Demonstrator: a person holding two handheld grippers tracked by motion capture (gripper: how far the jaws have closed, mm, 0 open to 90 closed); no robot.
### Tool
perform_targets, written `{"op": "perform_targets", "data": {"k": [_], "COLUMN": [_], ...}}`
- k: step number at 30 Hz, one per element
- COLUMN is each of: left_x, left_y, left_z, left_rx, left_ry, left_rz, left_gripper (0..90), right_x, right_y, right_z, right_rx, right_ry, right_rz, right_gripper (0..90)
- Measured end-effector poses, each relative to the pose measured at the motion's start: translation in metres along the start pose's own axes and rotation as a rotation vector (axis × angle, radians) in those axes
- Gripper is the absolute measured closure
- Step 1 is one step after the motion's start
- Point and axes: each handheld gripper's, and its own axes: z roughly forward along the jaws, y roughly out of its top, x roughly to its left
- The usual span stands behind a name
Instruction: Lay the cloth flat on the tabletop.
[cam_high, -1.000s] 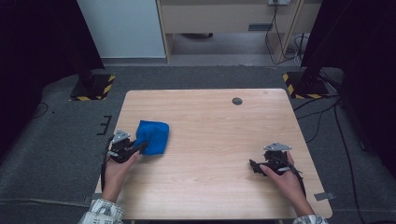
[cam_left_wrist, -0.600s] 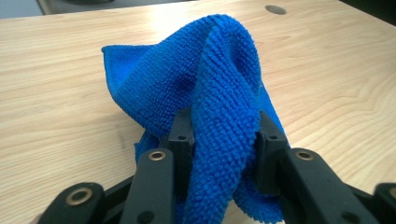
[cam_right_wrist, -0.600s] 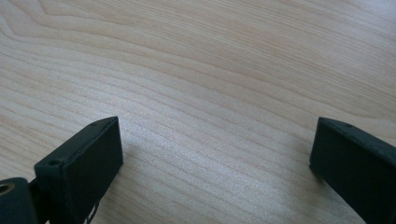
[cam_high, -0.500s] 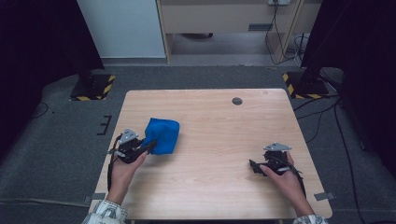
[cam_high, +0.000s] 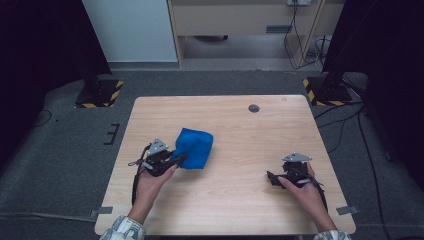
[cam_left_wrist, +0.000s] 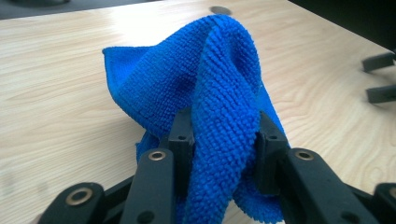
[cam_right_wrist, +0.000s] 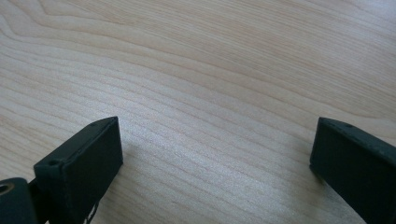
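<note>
Here, the high view lays out the whole scene: a pale rectangular wooden table (cam_high: 235, 200) with fine lengthwise grain, standing on grey carpet, with a small dark round disc (cam_high: 254, 108) set flat near its far edge. The bright blue microfibre cloth (cam_high: 194, 148) sits left of the table's middle, bunched into a soft heap. The left gripper (cam_high: 176, 161) meets the cloth at its near-left edge, while the right gripper (cam_high: 272, 177) rests well apart on the table's right side, near the front edge.

The left gripper view supplies what the high view cannot: the cloth's (cam_left_wrist: 219, 98) looped, nubbly pile, a stitched hem running along its left edge, and a thick fold of it squeezed between the two black jaws, which press on it from both sides. The fold rises up into a rounded peak, and the rest drapes down onto the wood. Far right in this view, two dark jaw tips of the other gripper show at the edge.

The right gripper view gives the table's surface (cam_right_wrist: 210, 70) up close, matte wood with wavy darker lines. Its blocky black jaws stand wide apart, with bare wood between them and nothing gripped.
</note>
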Motion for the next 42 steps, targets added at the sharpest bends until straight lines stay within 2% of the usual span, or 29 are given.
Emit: {"op": "perform_targets", "data": {"k": [2, 3, 4, 6, 7, 8, 9, 12, 14, 15, 19, 22, 24, 28, 32, 36, 37, 39, 40, 41, 42], "left_x": [-0.009, -0.017, -0.017, -0.026, -0.035, -0.035, -0.044, -0.051, -0.061, -0.061, -0.076, -0.081, -0.081, -0.078, -0.077, -0.078, -0.078, -0.076, -0.076, -0.075, -0.074], "left_y": [0.003, 0.006, 0.006, 0.008, 0.009, 0.009, 0.011, 0.011, 0.010, 0.010, 0.005, 0.002, -0.006, -0.015, -0.019, -0.019, -0.018, -0.015, -0.015, -0.013, -0.010], "left_z": [0.007, 0.014, 0.014, 0.022, 0.030, 0.030, 0.038, 0.046, 0.059, 0.059, 0.070, 0.074, 0.081, 0.091, 0.094, 0.094, 0.094, 0.087, 0.087, 0.083, 0.079], "left_rx": [0.004, 0.014, 0.014, 0.023, 0.032, 0.032, 0.045, 0.058, 0.082, 0.082, 0.116, 0.131, 0.166, 0.202, 0.205, 0.195, 0.196, 0.174, 0.174, 0.154, 0.138], "left_ry": [-0.018, -0.031, -0.031, -0.046, -0.060, -0.060, -0.073, -0.081, -0.091, -0.091, -0.115, -0.112, -0.088, -0.070, -0.060, -0.057, -0.063, -0.075, -0.075, -0.081, -0.085], "left_rz": [0.009, 0.028, 0.028, 0.037, 0.050, 0.050, 0.069, 0.083, 0.095, 0.095, 0.127, 0.146, 0.171, 0.183, 0.178, 0.174, 0.167, 0.143, 0.143, 0.129, 0.120], "left_gripper": [65.9, 65.9, 65.9, 65.9, 65.9, 65.9, 65.9, 65.8, 65.8, 65.8, 65.8, 65.7, 65.5, 64.7, 62.1, 41.6, 41.6, 31.9, 30.3, 30.3, 29.0], "right_x": [0.000, 0.000, 0.000, 0.000, 0.000, 0.000, 0.000, 0.000, 0.000, 0.000, 0.000, 0.000, 0.000, 0.000, 0.000, 0.001, 0.001, 0.001, 0.001, 0.001, 0.003], "right_y": [0.000, 0.000, 0.000, 0.000, 0.000, 0.000, 0.000, 0.000, 0.000, 0.000, 0.000, 0.000, 0.000, 0.000, 0.000, 0.000, 0.000, 0.000, 0.000, 0.001, 0.003], "right_z": [0.000, 0.000, 0.000, 0.000, 0.000, 0.000, 0.000, 0.000, 0.000, 0.000, 0.000, 0.000, 0.000, 0.000, 0.000, 0.000, 0.000, 0.000, 0.000, 0.000, -0.001], "right_rx": [0.000, 0.000, 0.000, 0.001, 0.000, 0.000, 0.000, 0.000, 0.001, 0.000, 0.000, 0.000, 0.001, 0.001, 0.002, 0.002, 0.002, 0.001, 0.001, 0.004, 0.008], "right_ry": [0.000, 0.000, 0.000, -0.001, 0.000, 0.000, 0.000, 0.000, -0.001, 0.000, 0.000, 0.000, -0.001, -0.003, -0.003, -0.004, -0.005, -0.001, -0.001, 0.009, 0.024], "right_rz": [0.000, 0.000, 0.000, 0.003, 0.000, 0.000, 0.001, 0.000, 0.003, 0.000, 0.000, 0.000, 0.003, 0.002, 0.003, 0.005, 0.005, -0.005, -0.005, -0.015, -0.029], "right_gripper": [2.5, 2.5, 2.5, 2.5, 2.5, 2.5, 2.5, 2.5, 2.5, 2.5, 2.5, 2.5, 2.5, 2.3, 2.3, 2.2, 2.2, 2.8, 2.8, 3.8, 8.6]}}
